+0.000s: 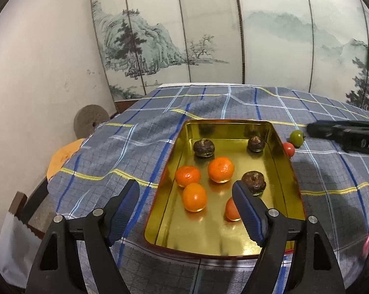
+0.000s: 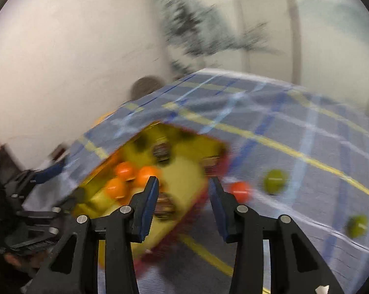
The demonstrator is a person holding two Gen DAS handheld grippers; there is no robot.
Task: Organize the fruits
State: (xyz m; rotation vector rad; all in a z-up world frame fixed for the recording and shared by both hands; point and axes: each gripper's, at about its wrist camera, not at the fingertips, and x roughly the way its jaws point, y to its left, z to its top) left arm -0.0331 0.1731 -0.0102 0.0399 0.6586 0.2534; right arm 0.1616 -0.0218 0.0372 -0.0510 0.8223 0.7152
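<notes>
Both grippers open, empty: left gripper (image 1: 185,192) over tray (image 1: 286,169); right gripper (image 2: 183,191) nr red tomato (image 2: 239,191).

A plain off-white plastered wall (image 1: 45,78), marked with faint scuffs, is seen on the left. A folding paper screen painted with an ink landscape of pines and mountains (image 1: 184,31) is set behind the table. The table is covered by a grey-blue plaid cloth with yellow and white lines (image 1: 125,152). A round grey stone disc with a central hole (image 1: 90,121) is propped against the wall.
</notes>
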